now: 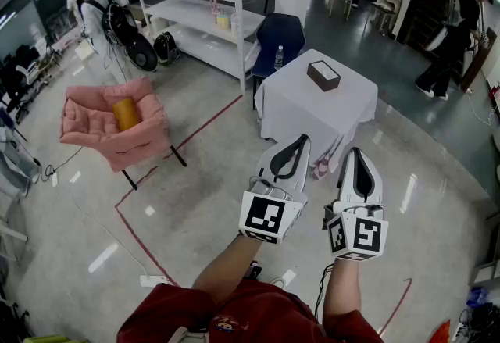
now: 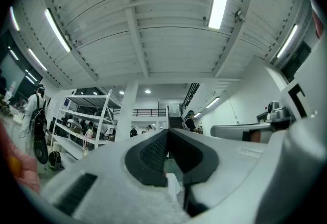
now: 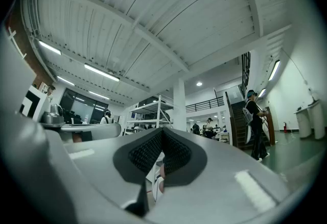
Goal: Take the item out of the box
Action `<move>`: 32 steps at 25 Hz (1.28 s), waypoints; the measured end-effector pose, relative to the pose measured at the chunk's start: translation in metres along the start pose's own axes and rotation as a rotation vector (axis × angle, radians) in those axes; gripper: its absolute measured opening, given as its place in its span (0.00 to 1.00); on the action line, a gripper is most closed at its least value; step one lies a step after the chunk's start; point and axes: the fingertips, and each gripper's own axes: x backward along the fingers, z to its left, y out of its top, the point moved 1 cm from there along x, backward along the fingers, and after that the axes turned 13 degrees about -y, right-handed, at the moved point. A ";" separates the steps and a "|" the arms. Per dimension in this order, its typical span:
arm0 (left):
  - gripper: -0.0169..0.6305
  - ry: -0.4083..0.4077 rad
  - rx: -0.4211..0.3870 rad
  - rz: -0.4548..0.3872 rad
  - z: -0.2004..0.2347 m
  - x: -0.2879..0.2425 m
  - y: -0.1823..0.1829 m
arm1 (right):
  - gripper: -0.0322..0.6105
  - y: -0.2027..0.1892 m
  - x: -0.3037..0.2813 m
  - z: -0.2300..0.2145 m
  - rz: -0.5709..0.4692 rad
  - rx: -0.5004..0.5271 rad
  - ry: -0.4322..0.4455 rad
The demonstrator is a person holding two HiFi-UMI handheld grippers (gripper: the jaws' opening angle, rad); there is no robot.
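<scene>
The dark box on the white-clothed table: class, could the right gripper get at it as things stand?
Probably not yet. The right gripper, jaws together, is held short of the table, and the box sits farther back on it. Nothing seems to block the way.

Ahead of me stands a square table draped in white cloth, with a water bottle near its far left edge and a blue chair just behind it. To my left sits a pink armchair with an orange cylindrical cushion on its seat. A red tape line crosses the grey floor between armchair and table. White shelving rises beyond.
</scene>
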 end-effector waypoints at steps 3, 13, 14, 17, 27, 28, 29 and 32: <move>0.03 0.001 -0.008 -0.010 0.007 0.004 0.007 | 0.05 -0.001 -0.002 0.009 -0.001 0.011 -0.003; 0.03 0.012 -0.015 -0.013 0.036 0.014 0.004 | 0.05 -0.010 -0.015 0.035 0.002 0.016 -0.003; 0.03 0.011 -0.012 -0.011 0.038 0.014 0.004 | 0.05 -0.011 -0.017 0.036 0.004 0.014 -0.005; 0.03 0.002 -0.011 -0.014 0.045 0.013 0.004 | 0.05 -0.013 -0.023 0.040 0.009 -0.010 -0.011; 0.03 -0.019 -0.011 -0.003 0.085 0.031 -0.004 | 0.05 -0.031 -0.041 0.085 0.028 -0.027 -0.005; 0.03 -0.021 -0.013 -0.001 0.088 0.032 -0.006 | 0.05 -0.033 -0.043 0.088 0.029 -0.028 -0.008; 0.03 -0.023 -0.013 0.001 0.091 0.033 -0.008 | 0.05 -0.035 -0.044 0.090 0.030 -0.028 -0.011; 0.03 -0.022 -0.012 -0.014 0.098 0.034 -0.010 | 0.05 -0.040 -0.046 0.094 0.034 -0.025 -0.014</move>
